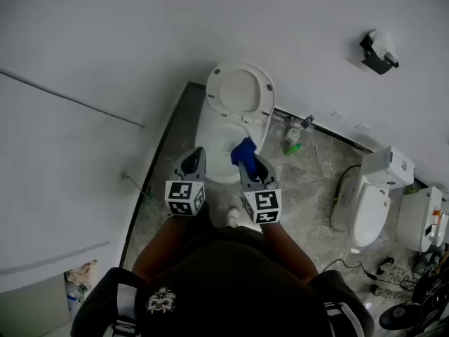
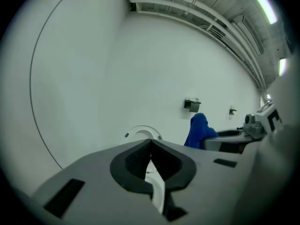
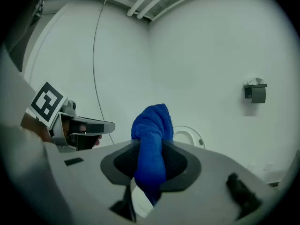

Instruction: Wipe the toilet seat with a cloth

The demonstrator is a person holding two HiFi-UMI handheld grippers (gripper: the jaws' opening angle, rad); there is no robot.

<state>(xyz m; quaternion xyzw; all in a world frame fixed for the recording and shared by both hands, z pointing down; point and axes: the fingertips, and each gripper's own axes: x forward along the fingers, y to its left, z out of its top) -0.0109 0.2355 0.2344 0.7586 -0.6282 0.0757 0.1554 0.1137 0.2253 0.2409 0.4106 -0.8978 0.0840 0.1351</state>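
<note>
White walls [image 1: 105, 48] all round, grey stone-look floor [image 1: 309, 181]. Person in a dark top [image 1: 210, 286] stands at the front of the toilet [image 1: 210, 128], which sits at the floor's far edge against the wall. Its lid [image 1: 238, 90] is raised. Can't tell whether the toilet seat is up with it or down on the bowl.

Two more white toilet units [image 1: 370, 209] stand along the floor's right edge, well apart from the first.

Left gripper [image 1: 195, 153]: jaws fully together, nothing between them, held above the bowl's front left rim.

Right gripper [image 1: 245, 161]: clamped on a bunched blue cloth [image 1: 243, 148]. The cloth sticks up past the jaw tips and hangs down below them. It sits above the bowl's front right rim, and contact with the toilet isn't clear.

The two grippers are side by side, both angled slightly down.

Green-capped bottle [image 1: 292, 142] on the floor just right of the toilet base. Black paper holder [image 1: 379, 51] on the wall, upper right.
</note>
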